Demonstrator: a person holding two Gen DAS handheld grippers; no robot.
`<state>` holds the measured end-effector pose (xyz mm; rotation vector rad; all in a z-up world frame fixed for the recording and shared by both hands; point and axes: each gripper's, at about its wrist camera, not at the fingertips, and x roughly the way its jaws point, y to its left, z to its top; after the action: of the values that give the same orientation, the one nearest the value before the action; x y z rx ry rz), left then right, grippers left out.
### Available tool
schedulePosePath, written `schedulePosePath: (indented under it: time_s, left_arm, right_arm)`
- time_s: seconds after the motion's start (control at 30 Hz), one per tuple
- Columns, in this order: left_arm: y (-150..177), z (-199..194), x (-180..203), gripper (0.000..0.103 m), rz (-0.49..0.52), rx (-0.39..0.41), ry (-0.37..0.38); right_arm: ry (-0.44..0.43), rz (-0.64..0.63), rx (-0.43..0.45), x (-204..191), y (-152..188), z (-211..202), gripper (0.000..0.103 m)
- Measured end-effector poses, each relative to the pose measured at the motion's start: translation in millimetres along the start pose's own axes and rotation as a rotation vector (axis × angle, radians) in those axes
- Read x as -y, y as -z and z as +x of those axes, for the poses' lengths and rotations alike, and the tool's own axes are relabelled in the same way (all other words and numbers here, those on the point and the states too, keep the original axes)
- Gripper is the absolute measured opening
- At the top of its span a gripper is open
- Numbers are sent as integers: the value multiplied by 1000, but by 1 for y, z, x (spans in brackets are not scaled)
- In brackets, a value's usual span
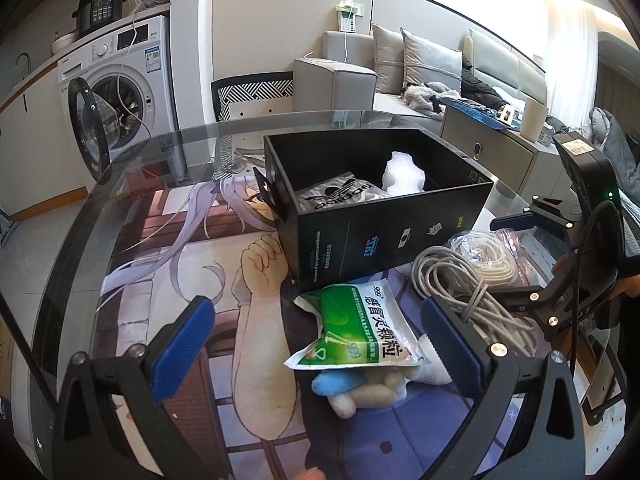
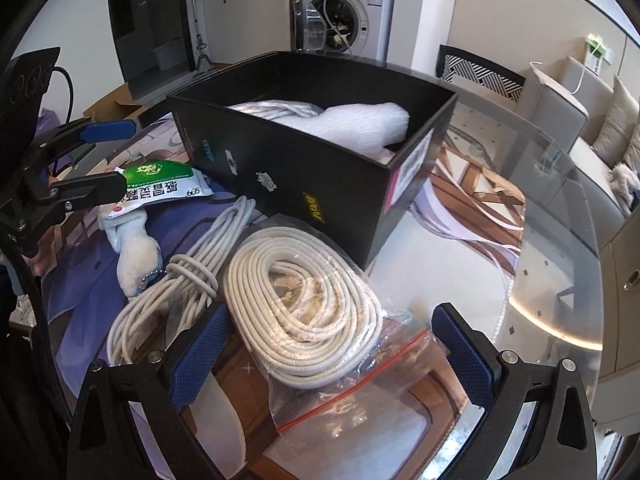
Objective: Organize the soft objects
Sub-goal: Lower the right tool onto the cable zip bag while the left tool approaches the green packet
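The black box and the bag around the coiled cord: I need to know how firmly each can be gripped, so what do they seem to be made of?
The black box looks like rigid cardboard with a matte printed finish: flat walls, crisp thin edges, a stuck-on label. The bag around the coiled cord looks like thin clear plastic film, glossy and wrinkled, with a red zip strip; it probably crumples easily.

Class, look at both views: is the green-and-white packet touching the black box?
Touching. In the left wrist view the green-and-white packet has its top edge tucked against the bottom of the black box, with no gap visible.
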<state>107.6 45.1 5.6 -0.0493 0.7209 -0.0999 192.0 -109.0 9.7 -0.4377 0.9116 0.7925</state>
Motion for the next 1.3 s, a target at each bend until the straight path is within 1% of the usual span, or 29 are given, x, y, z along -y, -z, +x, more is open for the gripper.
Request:
schedulePosePath:
  time_s: [0.1,0.17,0.23,0.33,0.37,0.43,0.53,0.67,0.77,0.83,0.9,0.93,1.1,1.3]
  left_arm:
    - [1,2,-1,103,-1,-7,0]
    - [1,2,-1,103,-2,-10,1]
    - [1,3,-1,103,-3,-14,3]
    - [0,5,-1,103,-3,-22,2]
    - [0,5,0,103,-3,-25,2]
    - [0,7,0,103,0,-32,3]
    - [0,9,1,103,-1,-42,5]
    - [1,11,0,103,-4,-54,2]
    - [1,13,-1,103,-8,-61,3]
    - [2,14,-1,103,-9,-67,2]
    - [2,14,0,103,-7,-69,3]
    - [1,15,0,103,-6,-70,3]
    - [-1,20,2,103,-6,-83,1]
    - [-1,31,7,103,-15,-132,6]
  right_arm:
    - [-19,-4,6,-1,1,0,101]
    - [-26,-11,13,-2,2,-1,98]
    - [-36,-24,21,-4,3,-4,90]
    - [-45,-32,27,-5,7,-8,80]
    - [-46,-34,28,-6,8,-10,79]
    - [-48,-34,29,-6,10,-12,71]
    - [-39,-26,24,-6,16,-18,66]
    - [-20,9,3,-7,29,-28,66]
    - [-16,6,-13,-13,38,-34,66]
    - [-19,16,-24,-14,40,-36,70]
    - [-29,12,-24,-14,42,-36,80]
    - [-26,6,-23,-13,42,-36,81]
    - [-29,-5,-7,-10,35,-29,82]
    - [-49,-7,16,-9,28,-26,82]
